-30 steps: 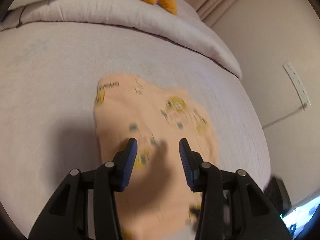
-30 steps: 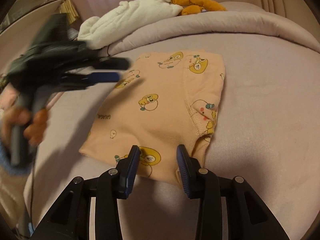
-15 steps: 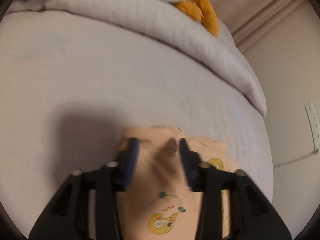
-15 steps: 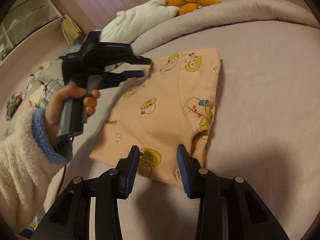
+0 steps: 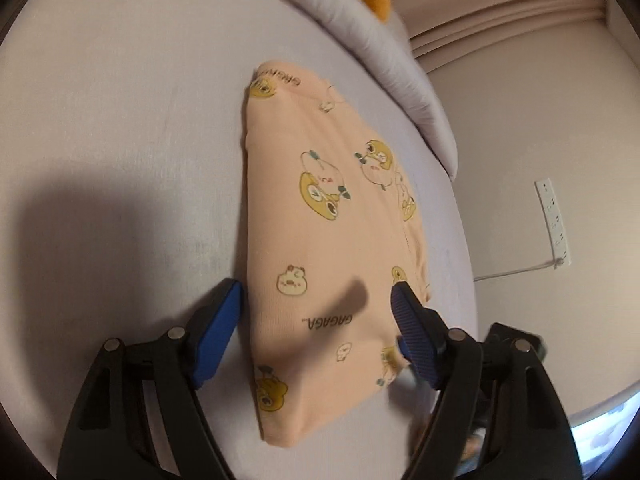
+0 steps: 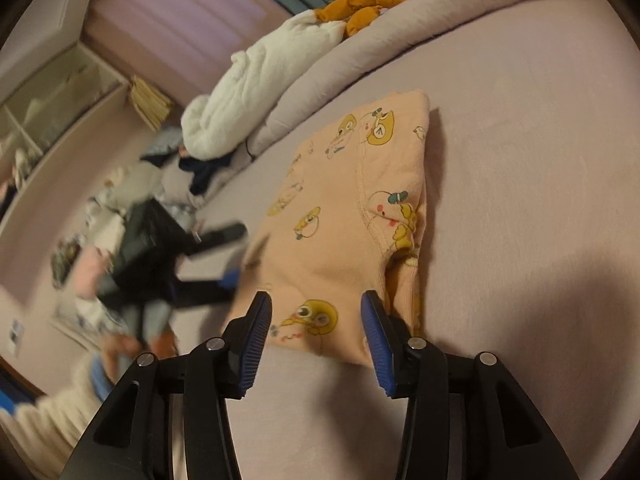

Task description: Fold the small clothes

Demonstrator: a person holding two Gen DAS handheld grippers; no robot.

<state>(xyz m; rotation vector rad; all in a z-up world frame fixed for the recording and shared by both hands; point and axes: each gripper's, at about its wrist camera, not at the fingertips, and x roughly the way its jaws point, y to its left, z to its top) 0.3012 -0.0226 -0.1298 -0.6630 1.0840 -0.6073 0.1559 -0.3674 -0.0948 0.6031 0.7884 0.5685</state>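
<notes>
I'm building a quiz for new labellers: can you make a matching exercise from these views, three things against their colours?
Things:
1. folded garment
2. plush toy
3. fluffy blanket

Colours:
A. white
B. peach with yellow cartoon prints
C. orange

Pairs: 1-B, 2-C, 3-A

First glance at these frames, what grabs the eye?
The peach garment with yellow cartoon prints, lying folded on the lilac bed, dominates both views. The open left gripper straddles its near end, and the open right gripper hovers at another edge. Behind, a white fluffy bundle and an orange plush sit on the rolled duvet.
</notes>
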